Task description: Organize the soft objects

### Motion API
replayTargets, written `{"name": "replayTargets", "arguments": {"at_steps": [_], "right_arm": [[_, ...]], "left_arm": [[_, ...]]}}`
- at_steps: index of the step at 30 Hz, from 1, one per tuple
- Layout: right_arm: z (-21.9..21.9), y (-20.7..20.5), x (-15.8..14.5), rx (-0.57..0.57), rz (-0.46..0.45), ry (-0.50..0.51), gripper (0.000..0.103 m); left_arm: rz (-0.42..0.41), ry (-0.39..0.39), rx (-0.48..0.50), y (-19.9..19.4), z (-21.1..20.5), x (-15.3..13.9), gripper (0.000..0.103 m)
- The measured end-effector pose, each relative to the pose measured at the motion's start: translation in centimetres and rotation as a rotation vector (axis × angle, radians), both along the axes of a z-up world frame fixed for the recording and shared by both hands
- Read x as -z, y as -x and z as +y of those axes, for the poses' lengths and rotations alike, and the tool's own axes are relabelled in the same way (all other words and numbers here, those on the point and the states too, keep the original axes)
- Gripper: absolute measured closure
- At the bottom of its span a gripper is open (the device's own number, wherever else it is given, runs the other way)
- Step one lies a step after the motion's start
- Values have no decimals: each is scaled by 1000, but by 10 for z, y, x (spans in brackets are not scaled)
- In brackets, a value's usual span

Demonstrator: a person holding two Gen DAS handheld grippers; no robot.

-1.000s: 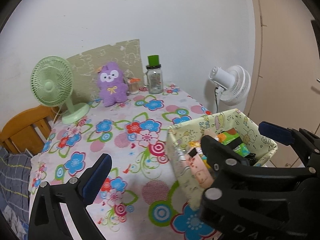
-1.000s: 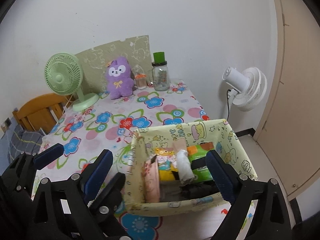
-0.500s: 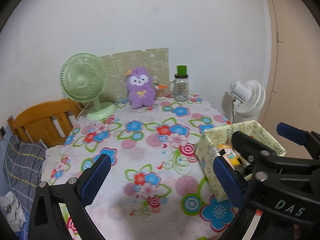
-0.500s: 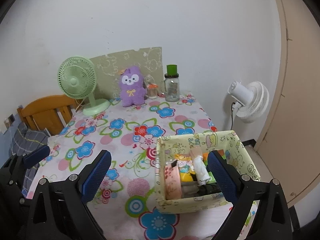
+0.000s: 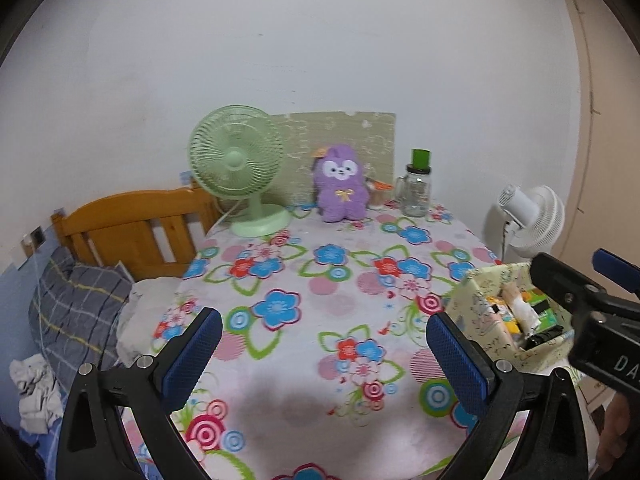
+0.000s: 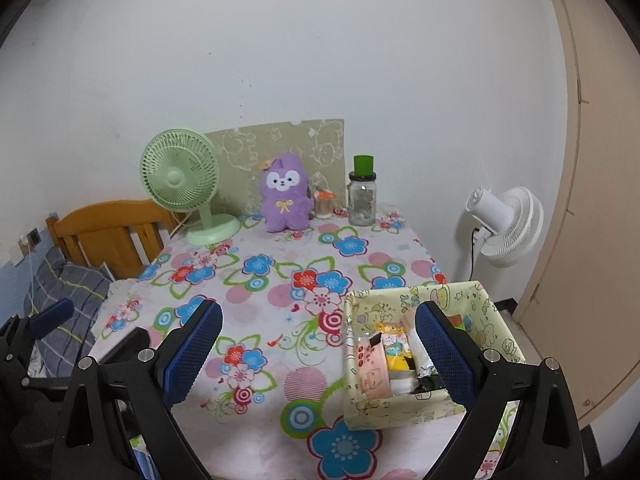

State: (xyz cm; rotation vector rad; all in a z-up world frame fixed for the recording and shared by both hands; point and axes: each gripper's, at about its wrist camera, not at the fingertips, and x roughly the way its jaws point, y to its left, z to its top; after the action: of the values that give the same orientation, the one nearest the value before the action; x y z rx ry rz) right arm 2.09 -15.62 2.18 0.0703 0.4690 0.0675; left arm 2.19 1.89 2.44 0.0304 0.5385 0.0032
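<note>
Flowered tablecloth (image 6: 280,304) covers the table; its near right corner carries a patterned fabric box (image 6: 496,332) stuffed with soft packs, a purple plush (image 6: 285,196) at the far edge. Left gripper (image 5: 324,344) and right gripper (image 6: 318,338) hover empty, jaws apart.

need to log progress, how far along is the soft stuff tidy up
Done, as it looks: the patterned box at the table's near right corner already holds several packed items. In hand: nothing; the left gripper and the right gripper are both open and empty above the floral tablecloth. Left: the purple plush toy sits at the far edge between the green fan and the jar, possibly next.
</note>
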Motion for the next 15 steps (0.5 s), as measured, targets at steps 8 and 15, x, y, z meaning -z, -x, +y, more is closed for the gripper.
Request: {"name": "replayTargets", "arguments": {"at_steps": [8, 15], "right_arm": [[1, 17, -6, 20, -36, -6, 4], [2, 29, -8, 35, -63, 11, 0]], "left_arm": [[-48, 17, 3, 19, 12, -13, 0], [-68, 32, 22, 30, 11, -17, 0]]}}
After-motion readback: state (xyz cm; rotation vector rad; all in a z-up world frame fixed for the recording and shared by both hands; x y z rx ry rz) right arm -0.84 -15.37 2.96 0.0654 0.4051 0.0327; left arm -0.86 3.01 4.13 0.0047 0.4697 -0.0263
